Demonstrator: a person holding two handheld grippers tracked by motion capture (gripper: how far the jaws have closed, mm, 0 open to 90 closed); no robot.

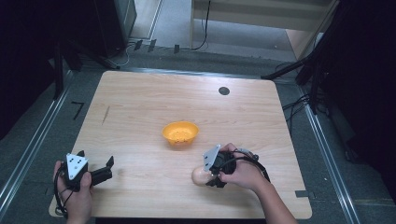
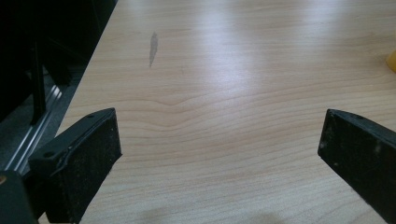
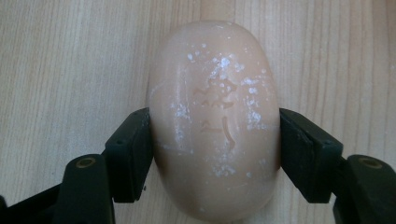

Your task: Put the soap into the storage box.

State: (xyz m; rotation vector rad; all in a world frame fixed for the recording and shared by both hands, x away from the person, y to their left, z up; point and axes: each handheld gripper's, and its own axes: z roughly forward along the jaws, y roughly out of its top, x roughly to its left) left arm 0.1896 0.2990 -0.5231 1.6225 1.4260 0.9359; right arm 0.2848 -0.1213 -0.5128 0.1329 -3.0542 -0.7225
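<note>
Near the table's front edge, right tongs [image 3: 215, 140] clamping soap [image 3: 215, 121], pointing down

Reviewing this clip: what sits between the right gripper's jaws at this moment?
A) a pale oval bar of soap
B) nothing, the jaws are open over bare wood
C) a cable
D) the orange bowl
A: in the right gripper view both black pads press the sides of the pale soap bar lying on the table; the right gripper is shut on it.
</note>
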